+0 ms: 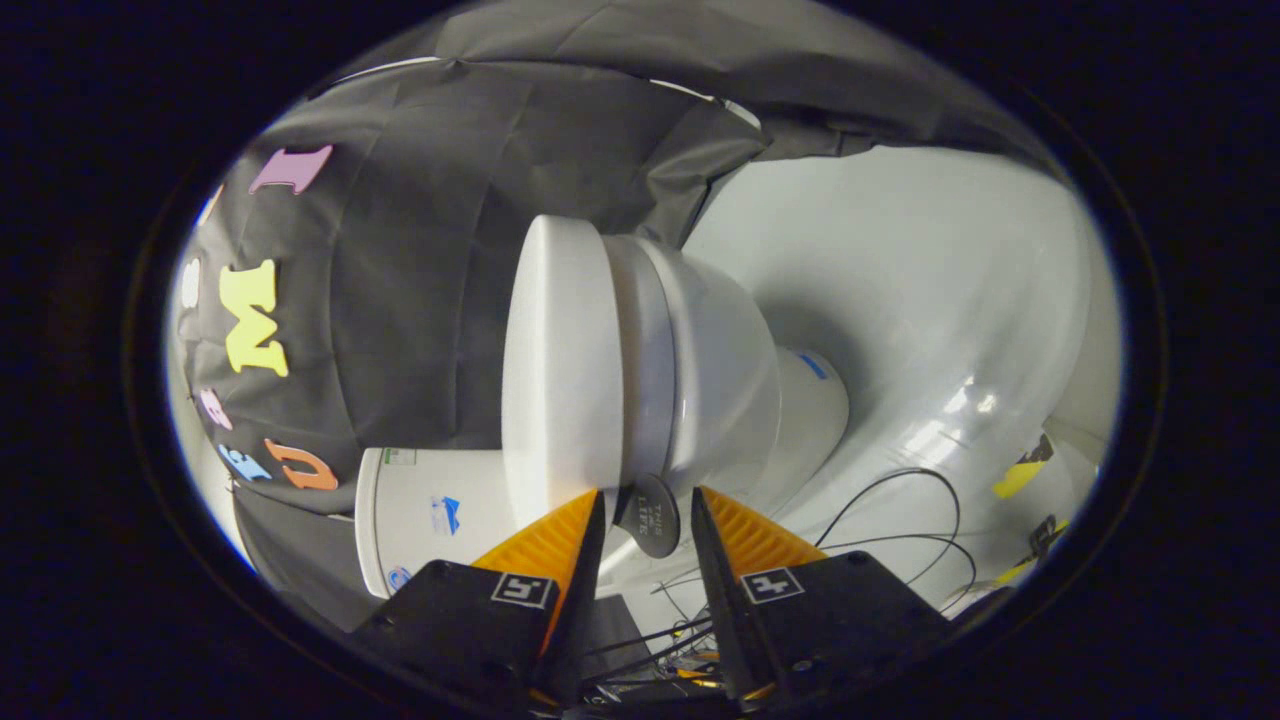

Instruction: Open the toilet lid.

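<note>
- My gripper point(646, 500) is rolled onto its side, so the toilet point(720, 380) looks tipped over; its fingers are spread, pinching nothing.
- The lid point(560, 370) is down on the seat point(648, 370), closed; its edge sits just ahead of my fingertips.
- A dark round tab point(648, 515) (lettered, too small to read) hangs from the lid's rim, between the fingers; I cannot tell if either touches it.
- The tank point(420, 515) lies beyond the lid; cables point(900, 510) trail over the white floor point(920, 300).
</note>
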Tool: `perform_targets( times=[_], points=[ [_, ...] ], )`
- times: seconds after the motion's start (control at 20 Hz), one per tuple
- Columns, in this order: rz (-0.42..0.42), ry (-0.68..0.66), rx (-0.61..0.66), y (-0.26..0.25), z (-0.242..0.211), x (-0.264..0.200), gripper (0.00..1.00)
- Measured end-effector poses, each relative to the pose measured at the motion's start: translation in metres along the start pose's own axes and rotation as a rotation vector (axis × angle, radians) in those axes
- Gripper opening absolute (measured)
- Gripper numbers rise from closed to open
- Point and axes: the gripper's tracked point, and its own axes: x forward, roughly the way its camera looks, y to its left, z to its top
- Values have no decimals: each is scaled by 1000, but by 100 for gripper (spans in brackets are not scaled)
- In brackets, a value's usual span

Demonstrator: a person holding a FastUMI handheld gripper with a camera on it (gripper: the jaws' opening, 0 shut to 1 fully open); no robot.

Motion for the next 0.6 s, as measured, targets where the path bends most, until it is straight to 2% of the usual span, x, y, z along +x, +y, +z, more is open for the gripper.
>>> perform_targets(
  times=[0.1,0.15,0.2,0.4,0.6],
  points=[
    [3,8,1,-1,1,1,47],
    [-11,-5,30,-5,2,3,32],
    [-6,0,37,-3,3,3,22],
    [13,17,43,0,3,2,14],
    [27,18,78,1,3,2,11]
  ],
)
